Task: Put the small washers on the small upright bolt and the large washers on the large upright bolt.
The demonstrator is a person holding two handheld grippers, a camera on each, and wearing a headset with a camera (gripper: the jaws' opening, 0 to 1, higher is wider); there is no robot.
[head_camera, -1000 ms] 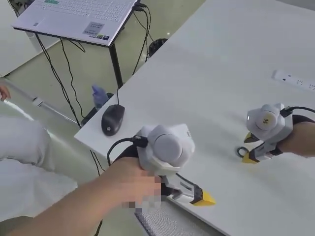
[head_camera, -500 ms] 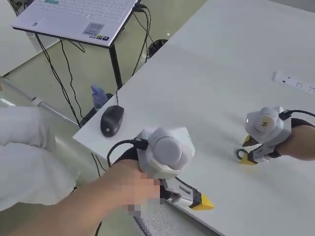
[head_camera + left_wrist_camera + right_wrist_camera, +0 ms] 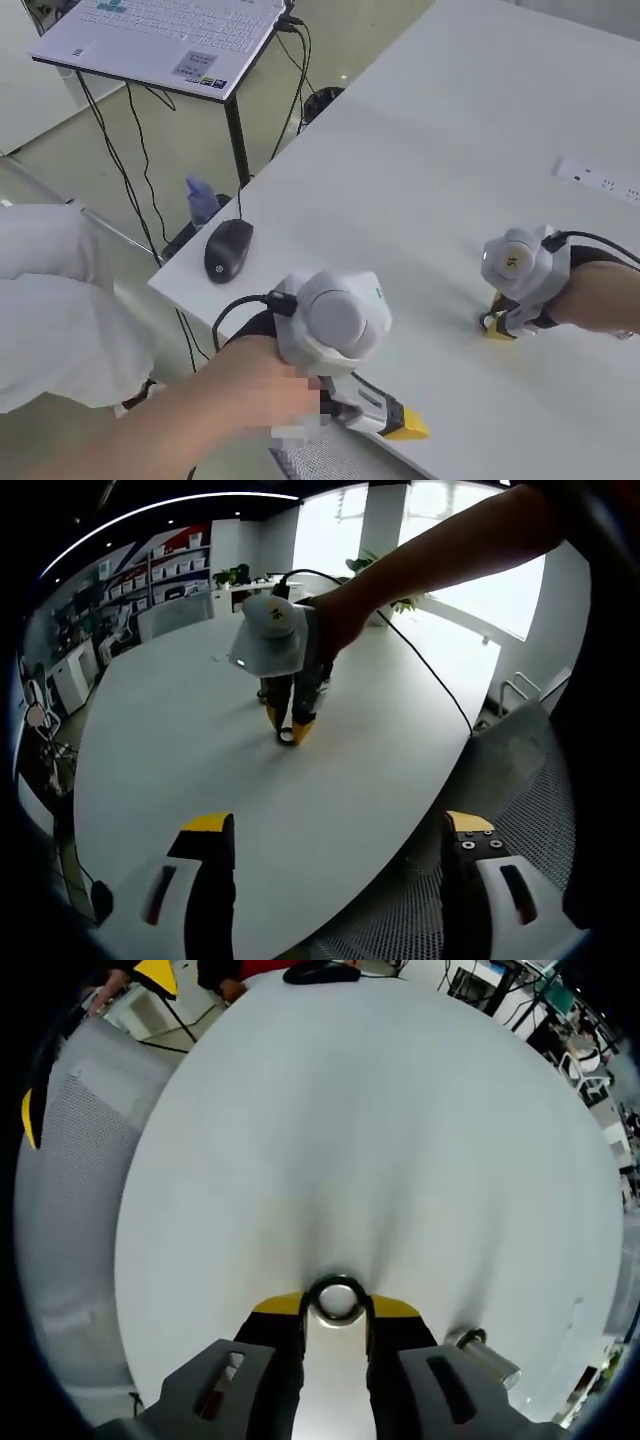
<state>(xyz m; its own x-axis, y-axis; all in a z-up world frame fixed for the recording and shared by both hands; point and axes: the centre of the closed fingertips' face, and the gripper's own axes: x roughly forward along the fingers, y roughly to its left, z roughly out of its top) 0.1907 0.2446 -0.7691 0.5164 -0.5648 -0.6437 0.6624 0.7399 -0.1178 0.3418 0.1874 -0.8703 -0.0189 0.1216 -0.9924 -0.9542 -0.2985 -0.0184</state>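
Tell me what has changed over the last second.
The right gripper edged toward the washer. Its jaws, apart a second ago with the ring beside their tips, have closed on it. The washer is still down on the table, not lifted. The left gripper stayed open near the table's edge, and the mouse has not moved.

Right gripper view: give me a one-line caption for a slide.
Right gripper holding a washer between its yellow-tipped jaws, with the white table stretching beyond.

Left claw [image 3: 335, 825] spread wide; right claw [image 3: 337, 1307] pinching washer [image 3: 335, 1279].
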